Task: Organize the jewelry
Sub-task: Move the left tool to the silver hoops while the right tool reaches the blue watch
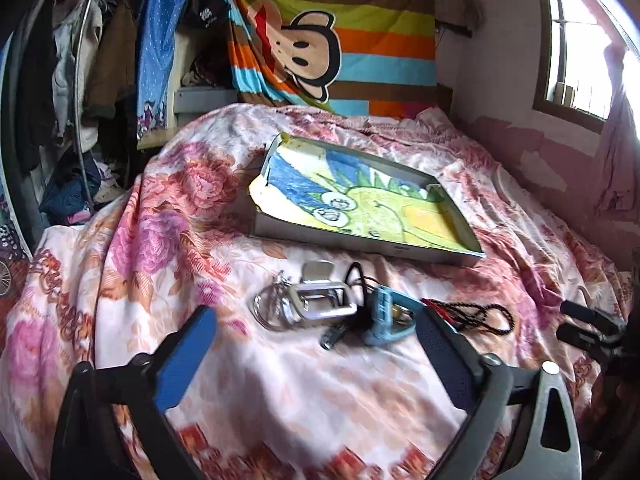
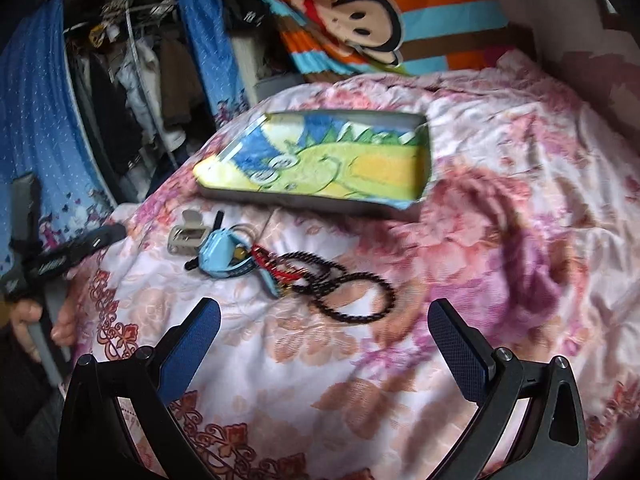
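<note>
Both grippers, left gripper (image 1: pixel 316 344) and right gripper (image 2: pixel 324 340), gape wide, empty, approaching jewelry pile (image 1: pixel 360 312); next, pinch black bead necklace (image 2: pixel 352 284) toward tray (image 2: pixel 320 200)

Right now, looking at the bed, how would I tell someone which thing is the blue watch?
Start at the shallow tray lined with a dinosaur cartoon, lying on the flowered bedspread. In front of it sits a small pile of trinkets; the blue watch is in its middle, between a silver clip and a black bead necklace. It is the only light-blue piece there.
</note>
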The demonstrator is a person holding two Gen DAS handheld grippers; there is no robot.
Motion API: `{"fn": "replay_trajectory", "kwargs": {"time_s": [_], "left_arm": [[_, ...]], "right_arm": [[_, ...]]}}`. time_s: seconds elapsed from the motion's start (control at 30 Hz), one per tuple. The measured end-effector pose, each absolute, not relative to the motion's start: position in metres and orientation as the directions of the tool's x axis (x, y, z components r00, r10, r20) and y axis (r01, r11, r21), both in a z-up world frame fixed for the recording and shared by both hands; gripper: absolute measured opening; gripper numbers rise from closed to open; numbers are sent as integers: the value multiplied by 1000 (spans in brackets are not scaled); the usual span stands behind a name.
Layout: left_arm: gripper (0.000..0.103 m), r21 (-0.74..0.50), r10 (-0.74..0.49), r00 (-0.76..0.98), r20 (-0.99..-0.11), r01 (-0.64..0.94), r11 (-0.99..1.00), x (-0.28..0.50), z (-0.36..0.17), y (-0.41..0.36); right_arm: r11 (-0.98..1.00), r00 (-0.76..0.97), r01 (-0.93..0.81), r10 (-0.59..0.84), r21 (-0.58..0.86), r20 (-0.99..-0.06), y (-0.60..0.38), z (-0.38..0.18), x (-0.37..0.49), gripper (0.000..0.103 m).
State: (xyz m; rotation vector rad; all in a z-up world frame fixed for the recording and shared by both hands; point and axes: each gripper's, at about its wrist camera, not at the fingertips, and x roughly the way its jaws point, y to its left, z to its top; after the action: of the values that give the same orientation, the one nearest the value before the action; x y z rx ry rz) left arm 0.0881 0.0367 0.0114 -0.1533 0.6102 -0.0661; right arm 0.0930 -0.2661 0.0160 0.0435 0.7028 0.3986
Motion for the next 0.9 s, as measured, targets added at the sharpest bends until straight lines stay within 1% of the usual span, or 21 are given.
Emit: {"fn": "replay_trajectory", "kwargs": {"time_s": [0.07, 0.13, 0.17, 0.23, 0.3, 0.33, 0.37, 0.4, 0.47, 0.53, 0.57, 0.6, 0.67, 0.8, 0.87, 0.9], "left_arm": [[85, -196, -129, 797, -591, 13, 981, 101, 8, 47], [71, -244, -170, 766, -620, 17, 970, 114, 2, 57], [69, -263, -191, 753, -630, 24, 964, 119, 0, 60], [59, -304, -240, 726, -644, 45, 951, 127, -6, 67], [57, -319, -261, 711, -653, 55, 946, 130, -9, 71], [57, -311, -254, 710, -657, 51, 949, 132, -12, 73], [57, -304, -245, 708, -662, 46, 952, 134, -13, 74], [56, -297, -237, 702, -672, 39, 954, 136, -16, 77], [49, -298, -238, 682, -692, 30, 954, 145, -22, 81], [38, -305, -250, 655, -713, 30, 952, 155, -28, 85], [35, -316, -266, 639, -722, 38, 948, 161, -32, 87], [31, -328, -283, 625, -728, 45, 944, 167, -35, 89], [28, -343, -309, 603, -735, 62, 937, 175, -39, 92], [21, -301, -291, 568, -770, 78, 950, 186, -46, 90], [16, -291, -281, 553, -784, 72, 954, 189, -50, 90], [15, -291, -281, 547, -789, 70, 954, 190, -52, 91]], "right_arm": [[906, 669, -390, 400, 162, -626, -251, 14, 95, 102], [892, 657, -426, 419, 149, -627, -239, 15, 95, 101], [879, 643, -453, 437, 147, -629, -228, 14, 95, 100], [860, 618, -487, 462, 152, -636, -210, 14, 97, 94], [842, 593, -516, 482, 156, -645, -193, 13, 100, 92], [836, 585, -527, 489, 155, -647, -186, 12, 101, 88], [828, 574, -538, 496, 156, -652, -178, 12, 103, 80], [823, 563, -546, 499, 157, -659, -171, 11, 105, 77], [814, 548, -557, 508, 164, -664, -161, 9, 107, 76], [807, 534, -569, 509, 158, -675, -147, 6, 111, 67], [804, 529, -573, 509, 156, -679, -144, 4, 112, 64], [801, 521, -579, 508, 153, -686, -137, 3, 114, 63], [797, 511, -587, 503, 144, -697, -129, 0, 117, 62], [800, 501, -588, 479, 123, -721, -108, -6, 125, 61], [803, 500, -587, 462, 106, -733, -99, -11, 129, 54], [808, 501, -582, 447, 93, -741, -95, -13, 131, 52]]}}
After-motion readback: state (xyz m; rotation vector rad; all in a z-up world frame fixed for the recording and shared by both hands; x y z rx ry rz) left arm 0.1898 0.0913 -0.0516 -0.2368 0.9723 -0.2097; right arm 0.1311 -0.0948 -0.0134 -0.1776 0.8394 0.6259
